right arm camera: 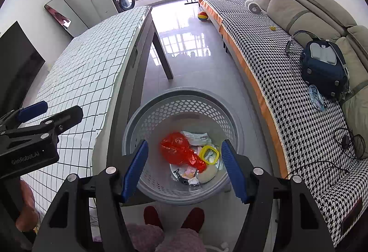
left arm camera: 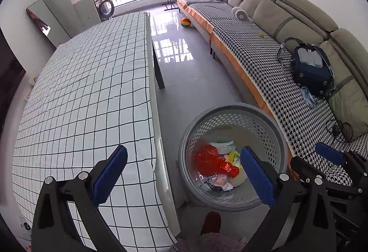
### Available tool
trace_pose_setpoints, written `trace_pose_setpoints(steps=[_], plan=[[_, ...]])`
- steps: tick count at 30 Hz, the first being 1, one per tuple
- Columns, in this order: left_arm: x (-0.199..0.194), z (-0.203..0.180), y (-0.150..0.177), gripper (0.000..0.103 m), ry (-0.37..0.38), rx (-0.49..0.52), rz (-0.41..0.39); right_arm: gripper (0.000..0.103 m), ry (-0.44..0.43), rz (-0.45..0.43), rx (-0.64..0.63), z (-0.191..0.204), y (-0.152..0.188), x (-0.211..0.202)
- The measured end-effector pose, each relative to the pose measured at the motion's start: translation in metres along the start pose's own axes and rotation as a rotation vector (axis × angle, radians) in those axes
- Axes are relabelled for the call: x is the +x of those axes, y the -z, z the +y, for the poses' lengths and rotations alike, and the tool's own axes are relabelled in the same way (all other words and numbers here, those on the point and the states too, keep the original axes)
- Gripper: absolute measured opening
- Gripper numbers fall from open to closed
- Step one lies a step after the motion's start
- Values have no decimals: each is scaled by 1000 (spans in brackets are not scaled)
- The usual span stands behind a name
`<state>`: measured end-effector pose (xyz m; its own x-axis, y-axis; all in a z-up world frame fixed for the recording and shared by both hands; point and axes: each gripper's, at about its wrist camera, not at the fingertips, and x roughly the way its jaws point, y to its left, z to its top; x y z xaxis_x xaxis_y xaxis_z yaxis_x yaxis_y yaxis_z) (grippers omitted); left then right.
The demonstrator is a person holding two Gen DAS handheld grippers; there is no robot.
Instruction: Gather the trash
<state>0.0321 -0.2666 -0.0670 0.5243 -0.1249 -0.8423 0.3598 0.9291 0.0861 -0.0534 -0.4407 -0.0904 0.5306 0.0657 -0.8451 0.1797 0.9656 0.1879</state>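
Note:
A grey perforated basket stands on the floor between the table and the sofa. Inside lie a crumpled red plastic bag, a yellow-rimmed piece, paper scraps and a pale round lump. My right gripper is open and empty, held over the basket. My left gripper is open and empty, over the table's edge beside the basket. Each gripper shows in the other's view: the right, the left.
A table with a white grid cloth is at the left. A long sofa with a houndstooth cover runs along the right, bearing a dark blue bag and cables. A coloured ball lies on the floor. Red slippers are below.

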Motion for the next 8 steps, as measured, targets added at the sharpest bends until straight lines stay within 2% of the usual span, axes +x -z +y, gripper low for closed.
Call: trace_pose_setpoints(steps=[8], plan=[[2, 2, 0, 97, 0, -8, 9, 63, 0, 0, 1, 0, 0, 0]])
